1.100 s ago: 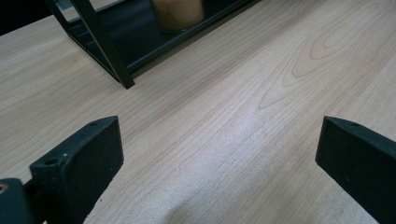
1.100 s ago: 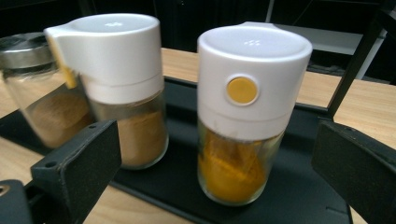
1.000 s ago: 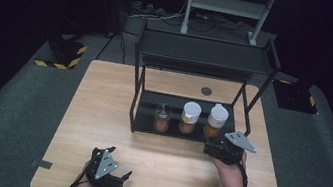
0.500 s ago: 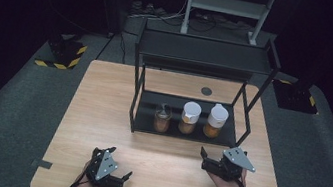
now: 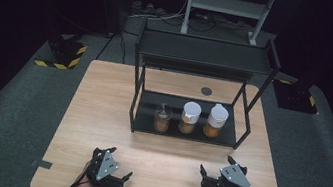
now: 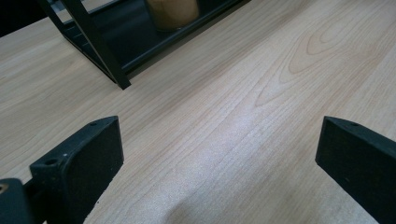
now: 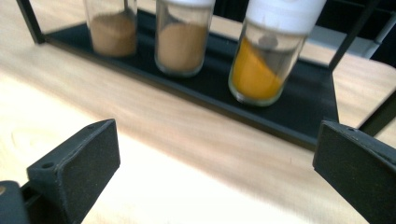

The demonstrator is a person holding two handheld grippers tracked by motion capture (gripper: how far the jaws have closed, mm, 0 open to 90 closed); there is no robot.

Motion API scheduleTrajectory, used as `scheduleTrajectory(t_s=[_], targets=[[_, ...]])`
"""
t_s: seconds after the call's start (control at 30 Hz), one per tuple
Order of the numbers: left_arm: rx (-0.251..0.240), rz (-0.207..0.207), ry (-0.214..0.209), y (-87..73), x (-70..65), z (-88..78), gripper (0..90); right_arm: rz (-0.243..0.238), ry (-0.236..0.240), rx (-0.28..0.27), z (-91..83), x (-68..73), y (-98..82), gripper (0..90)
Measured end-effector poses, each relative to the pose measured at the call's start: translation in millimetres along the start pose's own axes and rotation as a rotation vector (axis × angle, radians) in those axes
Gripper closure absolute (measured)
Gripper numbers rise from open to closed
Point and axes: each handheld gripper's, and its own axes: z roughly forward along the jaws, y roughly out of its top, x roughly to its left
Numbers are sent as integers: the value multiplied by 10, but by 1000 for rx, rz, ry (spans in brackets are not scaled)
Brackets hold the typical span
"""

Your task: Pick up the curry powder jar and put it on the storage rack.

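Wooden tabletop [image 5: 100,113], dark floor around. Black two-tier rack [image 5: 203,54] at centre rear; lower shelf [image 7: 299,98] carrying three jars in a row: uncapped jar [image 5: 162,118] with brown powder at left, white-capped jar [image 5: 189,118] with brown powder in the middle, white-capped jar [image 5: 216,121] with orange powder at right. Left tool [image 5: 114,174] resting near front edge, jaws spread wide, nothing between them. Right tool [image 5: 215,174] near front edge, well apart from the left, jaws spread wide, empty, aimed toward the jars.

Jaws spread wide over table [image 7: 187,154]; three spice jars [image 7: 182,39] on black shelf [image 7: 308,107].
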Motion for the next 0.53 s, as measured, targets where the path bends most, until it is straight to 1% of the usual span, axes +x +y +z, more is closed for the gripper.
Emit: scheduleTrajectory(t_s=[0.07, 0.2, 0.23, 0.33, 0.53], targets=[[-1, 3, 2, -1, -7, -1, 11, -19, -7, 27, -27, 21, -59, 0], [0, 1, 5, 0, -11, 0, 11, -24, -12, 44, -47, 30, -121, 0], [1, 0, 5, 1, -11, 1, 11, -37, -18, 53, -50, 41, -134, 0], [2, 2, 8, 4, -13, 2, 11, -56, -27, 56, -59, 67, -134, 0], [1, -3, 10, 1, -14, 0, 11, -52, -33, 61, -55, 75, -128, 0]])
